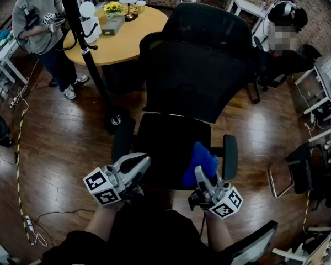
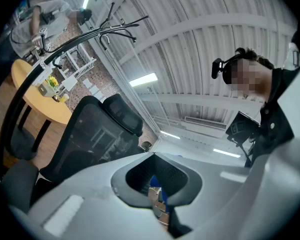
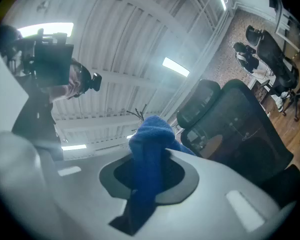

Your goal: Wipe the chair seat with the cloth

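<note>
A black office chair with a mesh back stands right in front of me, its dark seat just beyond both grippers. My right gripper is shut on a blue cloth, which bunches up above the seat's front right corner. In the right gripper view the blue cloth stands out of the closed jaws of the right gripper. My left gripper hovers at the seat's front left edge, shut with nothing held. The left gripper camera tilts up past the chair back to the ceiling.
Armrests flank the seat at left and right. A black coat-stand pole and a round yellow table stand behind. One person stands far left, another sits far right. A cable runs along the wooden floor.
</note>
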Demonstrator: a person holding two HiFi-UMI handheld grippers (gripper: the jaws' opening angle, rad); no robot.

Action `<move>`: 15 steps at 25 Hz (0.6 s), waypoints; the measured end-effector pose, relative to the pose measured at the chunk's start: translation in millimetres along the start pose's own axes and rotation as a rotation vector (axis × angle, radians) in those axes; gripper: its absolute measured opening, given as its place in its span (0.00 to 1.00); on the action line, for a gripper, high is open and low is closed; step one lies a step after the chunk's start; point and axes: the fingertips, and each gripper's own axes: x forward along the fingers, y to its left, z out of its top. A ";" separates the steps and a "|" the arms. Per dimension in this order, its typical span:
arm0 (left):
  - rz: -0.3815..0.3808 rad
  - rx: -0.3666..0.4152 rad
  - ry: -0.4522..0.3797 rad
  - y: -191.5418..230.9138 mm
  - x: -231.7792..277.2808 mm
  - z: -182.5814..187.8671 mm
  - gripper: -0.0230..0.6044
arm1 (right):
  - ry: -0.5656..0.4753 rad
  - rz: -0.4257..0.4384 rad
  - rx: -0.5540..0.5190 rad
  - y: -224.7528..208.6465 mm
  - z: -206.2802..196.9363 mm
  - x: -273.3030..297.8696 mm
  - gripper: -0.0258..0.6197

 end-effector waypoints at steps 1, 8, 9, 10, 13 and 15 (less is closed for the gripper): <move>0.000 -0.004 0.007 8.4 1.4 1.8 0.03 | 0.016 -0.011 -0.006 -9.2 -7.8 9.6 0.13; 0.059 -0.057 0.038 92.4 11.7 -10.3 0.03 | 0.300 -0.134 -0.029 -139.9 -122.8 81.8 0.13; 0.087 -0.065 0.037 106.2 7.1 -15.0 0.03 | 0.356 -0.140 -0.033 -162.2 -149.8 92.7 0.13; 0.122 -0.075 0.033 118.9 0.4 -20.8 0.03 | 0.410 -0.141 -0.033 -183.6 -177.9 102.0 0.13; 0.213 -0.129 0.007 156.4 -18.6 -43.2 0.03 | 0.529 -0.165 -0.019 -253.2 -252.8 126.6 0.13; 0.247 -0.172 -0.010 183.2 -26.8 -57.7 0.03 | 0.590 -0.206 -0.034 -302.5 -293.6 146.7 0.13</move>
